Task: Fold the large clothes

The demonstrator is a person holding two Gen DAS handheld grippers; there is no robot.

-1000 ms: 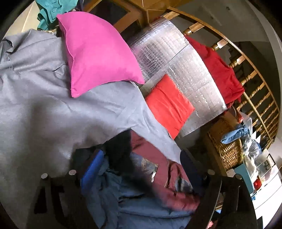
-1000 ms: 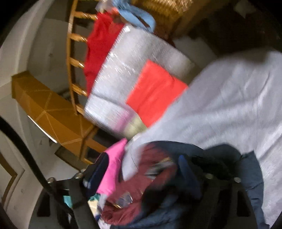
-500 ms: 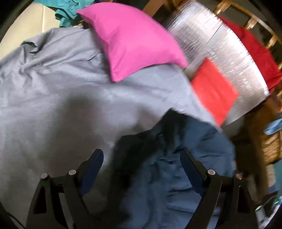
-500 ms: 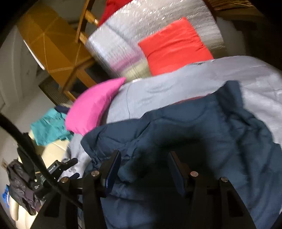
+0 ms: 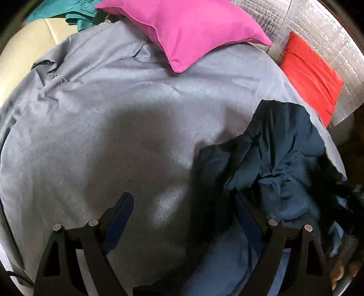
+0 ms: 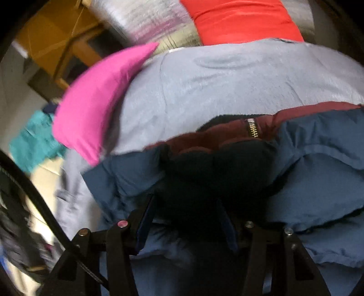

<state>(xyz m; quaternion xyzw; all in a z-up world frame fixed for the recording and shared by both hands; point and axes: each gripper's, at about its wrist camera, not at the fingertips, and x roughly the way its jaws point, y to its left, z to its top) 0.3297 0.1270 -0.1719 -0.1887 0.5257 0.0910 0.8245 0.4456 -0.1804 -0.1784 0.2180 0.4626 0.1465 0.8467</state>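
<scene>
Grey sheet [image 5: 118,127] covers the broad surface and fills most of both views; on its right-hand part, as the left wrist sees it, lies the navy padded jacket [image 5: 279,164] — crumpled, with a maroon lining [image 6: 218,136] and a brass zip [image 6: 253,128] showing at its far edge in the right wrist view; a pink cushion [image 5: 186,29] rests on the sheet's far edge, a red cushion [image 5: 311,77] leans against silver foil padding [image 5: 329,38] just beyond, and a teal garment [image 5: 68,11] sits past the pink cushion on a cream seat [image 5: 20,54]; left gripper [image 5: 184,216] hangs spread wide over bare sheet, grasping nothing, its right finger at the jacket's edge; right gripper [image 6: 186,218] is over the jacket with dark fabric between its fingers — whether it clamps that fabric I cannot tell.
</scene>
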